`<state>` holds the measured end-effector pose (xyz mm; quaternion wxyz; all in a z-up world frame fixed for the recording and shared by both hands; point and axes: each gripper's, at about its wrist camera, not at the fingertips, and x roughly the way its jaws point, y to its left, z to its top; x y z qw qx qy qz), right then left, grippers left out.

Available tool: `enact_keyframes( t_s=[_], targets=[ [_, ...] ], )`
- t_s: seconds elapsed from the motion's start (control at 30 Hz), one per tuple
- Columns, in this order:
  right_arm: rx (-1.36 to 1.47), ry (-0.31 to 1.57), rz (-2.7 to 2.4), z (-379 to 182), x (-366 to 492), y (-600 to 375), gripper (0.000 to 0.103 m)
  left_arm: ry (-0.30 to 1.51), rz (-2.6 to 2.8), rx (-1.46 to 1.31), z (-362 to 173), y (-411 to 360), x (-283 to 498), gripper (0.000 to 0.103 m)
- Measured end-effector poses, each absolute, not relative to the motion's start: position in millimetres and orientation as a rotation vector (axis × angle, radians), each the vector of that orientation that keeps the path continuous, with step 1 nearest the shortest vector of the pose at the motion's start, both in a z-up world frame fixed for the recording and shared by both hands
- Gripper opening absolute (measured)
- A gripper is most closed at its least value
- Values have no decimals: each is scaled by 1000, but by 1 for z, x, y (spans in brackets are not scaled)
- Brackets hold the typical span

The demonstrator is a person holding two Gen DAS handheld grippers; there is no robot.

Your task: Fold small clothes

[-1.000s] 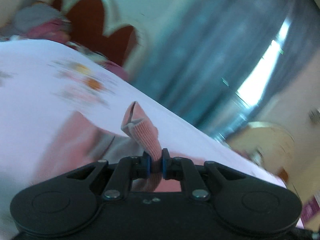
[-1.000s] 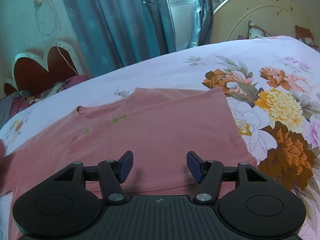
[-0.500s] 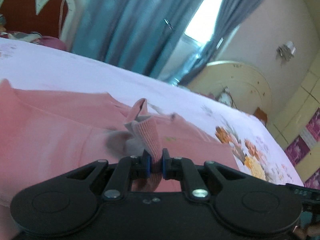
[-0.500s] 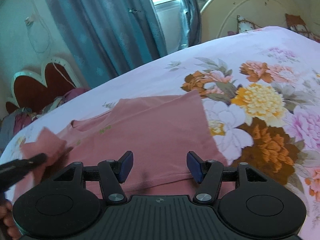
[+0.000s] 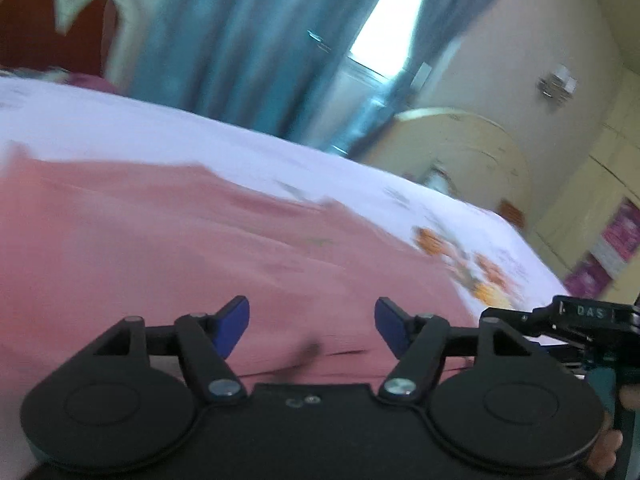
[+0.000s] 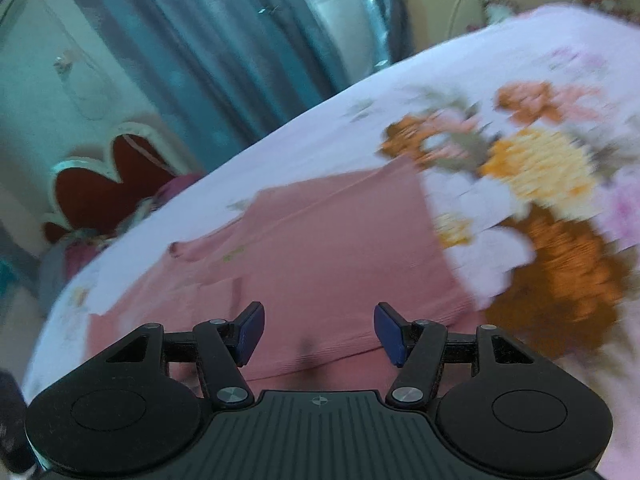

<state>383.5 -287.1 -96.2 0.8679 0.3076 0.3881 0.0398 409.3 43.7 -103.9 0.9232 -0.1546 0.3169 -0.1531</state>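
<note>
In the left wrist view, the left gripper [image 5: 312,326] is released: its two blue pads [image 5: 230,326] stand well apart with nothing between them. Half a second ago these pads were clenched on a ribbed sleeve cuff; now the cuff is let go. Under the fingers lies the pink shirt [image 5: 180,248], a soft knit cloth spread flat on the bedsheet [image 5: 200,140], which is pale lilac with orange flowers printed on it. The picture is blurred by motion, so the folds of the shirt are hard to make out. At the right edge a part of the right gripper [image 5: 576,320] shows, black, and cut off by the frame. Behind the bed hang blue curtains [image 5: 248,40].

In the right wrist view, the right gripper [image 6: 319,330] is also wide open and holds nothing, as in the earlier frames. The pink shirt [image 6: 340,248] lies on the bedsheet [image 6: 320,140] just ahead of the pads. Its left side seems folded over the body, perhaps the sleeve, but the blur does not let me be sure. Large orange and yellow flowers lie to the right of it. A red scalloped headboard [image 6: 100,184] stands far left.
</note>
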Motion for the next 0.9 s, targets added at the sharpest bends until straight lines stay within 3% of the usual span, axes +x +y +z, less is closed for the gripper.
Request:
enact_keyframes(
  t_s=[0.1, 0.27, 0.4, 0.53, 0.57, 0.6, 0.67, 0.77, 0.9],
  targets=[
    [677, 852, 158, -107, 399, -263, 60, 628, -169, -273, -97, 96, 384, 62],
    [728, 924, 228, -125, 418, -230, 60, 710, 11, -262, -114, 168, 365, 63],
    [779, 945, 228, -136, 429, -215, 60, 745, 42, -263, -128, 186, 375, 65],
    [785, 937, 205, -138, 440, -207, 60, 737, 46, -283, -136, 192, 395, 60],
    [777, 933, 202, -137, 442, -204, 56, 734, 40, -280, -137, 193, 399, 59],
    [761, 937, 205, -137, 447, -201, 31, 737, 37, -260, -137, 194, 400, 56],
    [699, 959, 221, -135, 456, -191, 6, 744, 43, -208, -138, 194, 402, 49],
    [604, 876, 236, -109, 456, -184, 6, 746, 60, -232, -139, 204, 400, 28],
    [544, 610, 198, -49, 427, -205, 5, 752, 34, -231, -140, 212, 400, 24]
  ],
)
